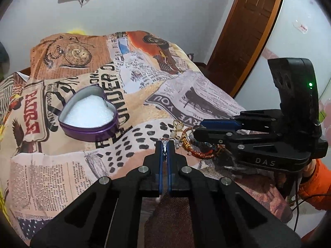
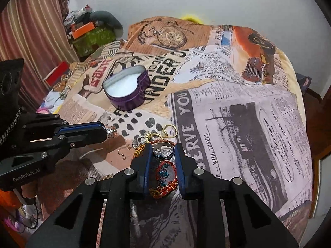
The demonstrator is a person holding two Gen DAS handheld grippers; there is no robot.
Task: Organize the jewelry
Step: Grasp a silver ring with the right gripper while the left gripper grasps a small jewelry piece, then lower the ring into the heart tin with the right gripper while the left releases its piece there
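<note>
A purple heart-shaped tin (image 1: 89,116) with white foam inside stands open on the printed cloth; it also shows in the right wrist view (image 2: 127,87). My left gripper (image 1: 164,144) is shut on a small silver ring (image 1: 164,147), seen from the side in the right wrist view (image 2: 110,131). My right gripper (image 2: 162,146) is partly open around a round silver locket (image 2: 162,152) on the jewelry pile; whether the pads touch it is unclear. A red and gold beaded bracelet (image 2: 167,177) lies between the fingers. A gold ring (image 2: 170,129) lies just beyond.
The newspaper-print cloth (image 2: 238,113) covers the whole surface. Small earring hooks (image 2: 122,154) lie left of the pile. Boxes and clothes (image 2: 91,35) are stacked at the far left by a curtain. A wooden door (image 1: 244,31) stands to the right.
</note>
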